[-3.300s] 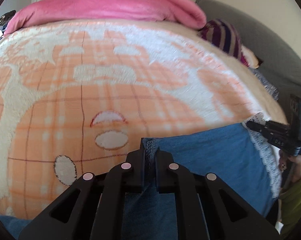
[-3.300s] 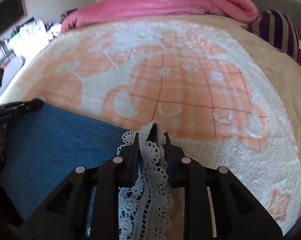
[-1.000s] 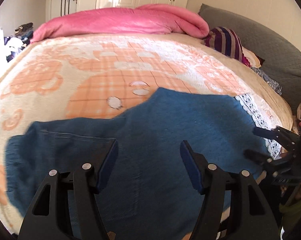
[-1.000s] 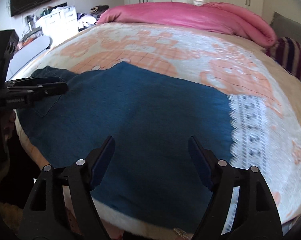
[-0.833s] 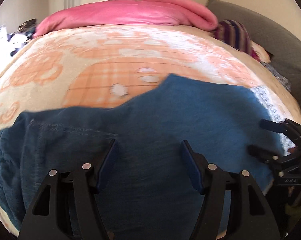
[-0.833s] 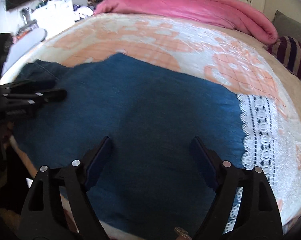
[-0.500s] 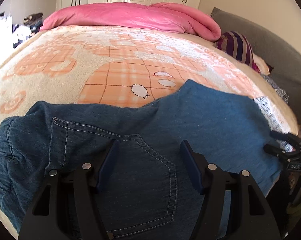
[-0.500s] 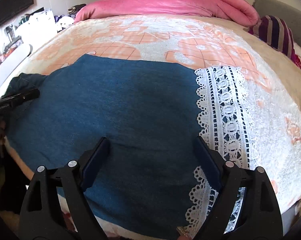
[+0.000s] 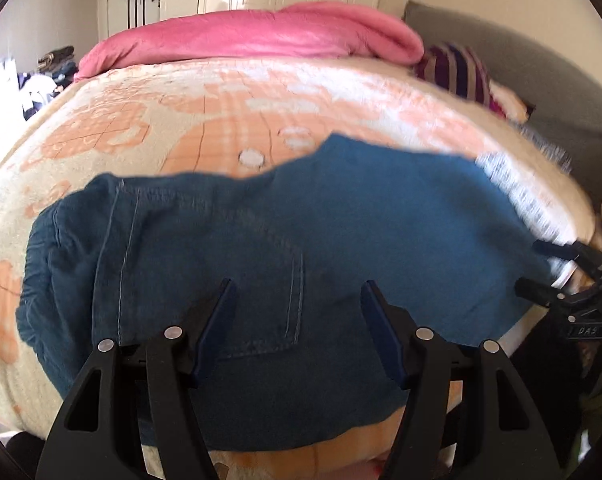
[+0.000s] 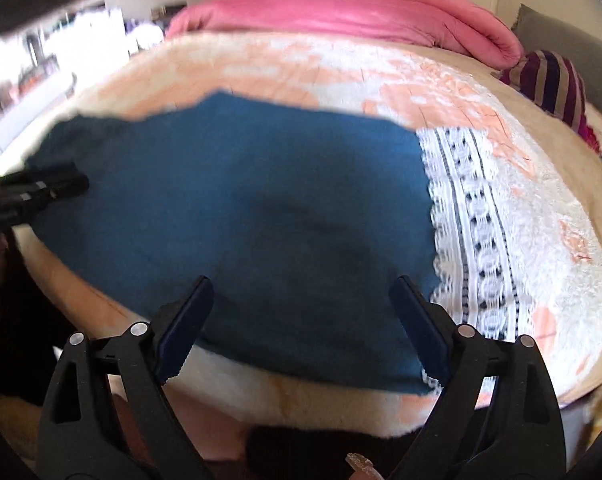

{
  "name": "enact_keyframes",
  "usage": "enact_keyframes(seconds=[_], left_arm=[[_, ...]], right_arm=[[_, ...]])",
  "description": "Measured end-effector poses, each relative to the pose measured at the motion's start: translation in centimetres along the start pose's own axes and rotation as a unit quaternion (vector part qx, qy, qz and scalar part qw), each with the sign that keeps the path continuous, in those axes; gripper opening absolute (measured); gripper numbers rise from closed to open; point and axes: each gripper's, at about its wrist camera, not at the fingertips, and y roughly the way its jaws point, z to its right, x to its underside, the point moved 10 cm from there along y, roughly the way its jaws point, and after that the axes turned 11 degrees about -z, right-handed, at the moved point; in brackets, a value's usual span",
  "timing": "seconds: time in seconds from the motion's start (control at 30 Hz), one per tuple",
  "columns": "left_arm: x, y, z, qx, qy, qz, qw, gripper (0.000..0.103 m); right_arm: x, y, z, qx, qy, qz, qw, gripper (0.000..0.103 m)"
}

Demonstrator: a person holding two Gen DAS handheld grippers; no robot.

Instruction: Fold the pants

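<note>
Blue denim pants (image 9: 341,232) lie spread flat near the front edge of the bed, waistband and back pocket at the left, white lace hem (image 10: 473,216) at the right. My left gripper (image 9: 297,300) is open and empty above the pocket area. My right gripper (image 10: 301,296) is open and empty above the leg end, near the lace. Each gripper also shows in the other's view, the right gripper (image 9: 557,272) at the right edge and the left gripper (image 10: 53,184) at the left edge.
The bed has an orange and white plush blanket (image 9: 229,120). A pink duvet (image 9: 261,36) lies rolled along the far side. A striped purple cushion (image 9: 457,68) and a grey headboard (image 9: 541,80) are at the right. Cluttered shelves (image 10: 61,40) stand beyond the left side.
Both grippers let go of the pants, which now lie spread on the bed. Over the last second both open grippers have shifted slightly above the cloth.
</note>
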Motion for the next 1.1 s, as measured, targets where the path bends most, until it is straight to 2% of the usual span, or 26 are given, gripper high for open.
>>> enact_keyframes(seconds=[0.03,0.3,0.47,0.83,0.87,0.9,1.1], left_arm=[[0.4,0.3,0.0,-0.006,0.004,-0.005,1.0,0.063],[0.6,0.6,-0.7,0.002,0.0,-0.005,1.0,0.063],[0.4,-0.8,-0.5,0.012,-0.01,-0.003,0.9999,0.063],[-0.5,-3.7,0.5,0.034,-0.011,0.015,0.9992,0.063],[-0.5,-3.9,0.7,0.033,-0.01,0.016,0.9993,0.076],[-0.6,-4.0,0.9,0.031,-0.009,0.016,0.9994,0.098],[-1.1,-4.6,2.6,0.033,0.012,0.024,0.9991,0.099]], right_arm=[[0.3,0.4,0.4,0.009,0.001,-0.007,1.0,0.085],[1.2,0.2,1.6,-0.011,0.021,-0.004,1.0,0.085],[1.0,-1.8,2.1,-0.047,0.056,0.02,0.997,0.087],[1.0,-5.4,4.6,-0.035,0.094,0.062,0.993,0.093],[1.0,-5.6,4.8,-0.034,0.096,0.065,0.993,0.093],[1.1,-5.9,5.1,-0.032,0.099,0.068,0.992,0.094],[1.3,-7.1,6.6,-0.029,0.121,0.085,0.989,0.094]])
